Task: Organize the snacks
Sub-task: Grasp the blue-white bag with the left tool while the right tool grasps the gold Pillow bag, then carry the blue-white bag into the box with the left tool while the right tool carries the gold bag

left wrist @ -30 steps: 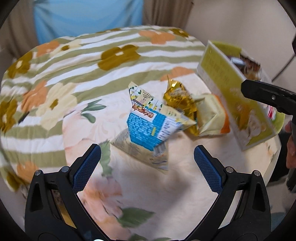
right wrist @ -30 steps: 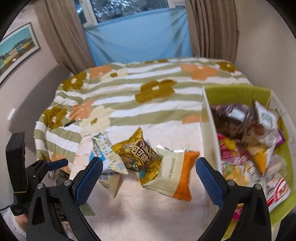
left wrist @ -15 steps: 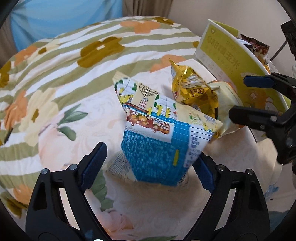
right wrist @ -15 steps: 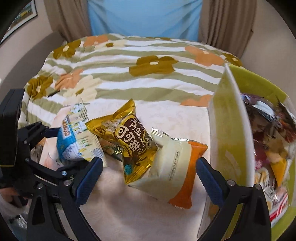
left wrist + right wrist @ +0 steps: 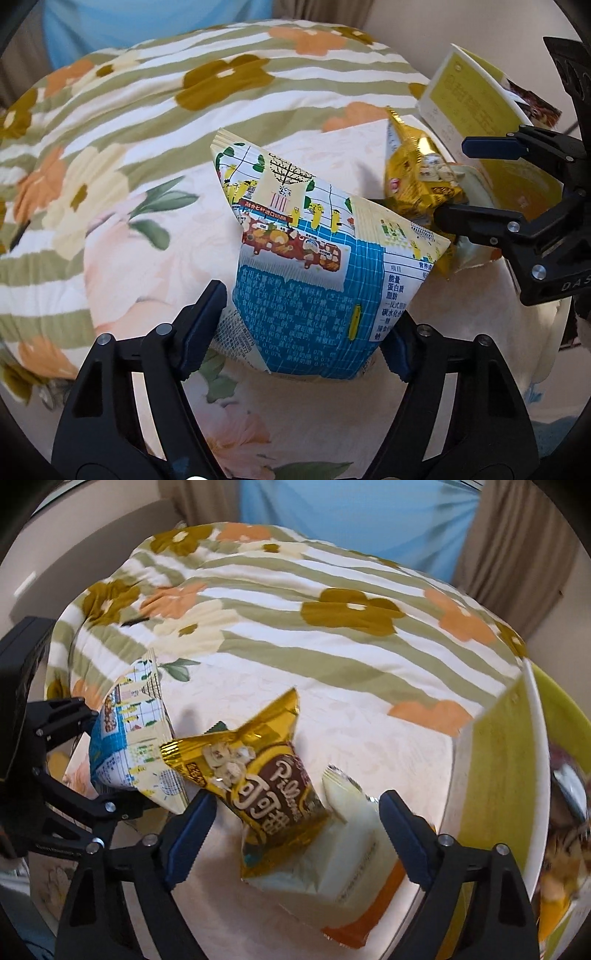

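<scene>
A blue and cream snack bag (image 5: 314, 280) stands on the flowered bedcover, and it also shows in the right wrist view (image 5: 129, 746). My left gripper (image 5: 306, 332) has its fingers around the bag's lower part, close against its sides, still open. A gold snack bag (image 5: 258, 786) lies on a white and orange bag (image 5: 351, 867). My right gripper (image 5: 295, 834) is open around these two bags. In the left wrist view the gold bag (image 5: 417, 177) sits between the right gripper's fingers.
A yellow-green box (image 5: 498, 775) full of snack packets stands at the right, and it also shows in the left wrist view (image 5: 476, 99). The striped flowered bedcover (image 5: 295, 590) spreads behind. Curtains and a blue panel are at the back.
Both grippers have moved forward and down. The left gripper now straddles the blue bag and has narrowed on it. The right gripper now straddles the gold and white bags.
</scene>
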Available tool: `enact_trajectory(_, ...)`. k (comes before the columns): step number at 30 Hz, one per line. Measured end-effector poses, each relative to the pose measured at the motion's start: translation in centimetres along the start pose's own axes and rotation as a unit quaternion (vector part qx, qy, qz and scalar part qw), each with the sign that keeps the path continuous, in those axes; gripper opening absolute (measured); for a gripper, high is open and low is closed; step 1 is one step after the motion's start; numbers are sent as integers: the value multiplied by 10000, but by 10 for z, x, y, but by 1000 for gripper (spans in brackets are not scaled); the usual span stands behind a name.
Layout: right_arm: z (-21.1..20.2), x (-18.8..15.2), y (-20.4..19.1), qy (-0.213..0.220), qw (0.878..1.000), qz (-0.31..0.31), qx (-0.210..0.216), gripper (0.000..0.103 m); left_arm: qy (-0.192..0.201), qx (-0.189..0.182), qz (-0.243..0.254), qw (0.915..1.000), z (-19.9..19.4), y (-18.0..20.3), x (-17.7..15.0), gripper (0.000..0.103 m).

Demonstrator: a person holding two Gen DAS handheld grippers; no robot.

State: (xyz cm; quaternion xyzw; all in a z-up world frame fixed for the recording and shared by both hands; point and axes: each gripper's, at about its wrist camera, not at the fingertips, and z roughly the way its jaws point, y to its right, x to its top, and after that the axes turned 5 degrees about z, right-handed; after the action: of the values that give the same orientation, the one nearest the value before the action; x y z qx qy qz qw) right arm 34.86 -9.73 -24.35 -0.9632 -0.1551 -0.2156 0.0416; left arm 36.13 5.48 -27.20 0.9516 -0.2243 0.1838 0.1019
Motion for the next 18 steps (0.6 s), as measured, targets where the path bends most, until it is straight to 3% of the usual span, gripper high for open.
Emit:
enact_trajectory(10, 22, 5, -13, -235, 9979, -595, 114, 70, -58, 160, -517, 9985, -15, -14, -19, 73)
enact_trajectory(14, 28, 5, -22, -299, 9967, -723, 201, 57, -56, 177, -665, 9976, -19, -19, -25, 73)
enact_trajectory(16, 29, 5, -26, -311, 9965, -747, 202, 42, -59, 199, -729, 9971, -21, -21, -28, 73)
enact_trajectory(18, 29, 6, -28, -319, 9968, -685, 276, 42, -55, 199, -782, 9967, -23, -23, -29, 73)
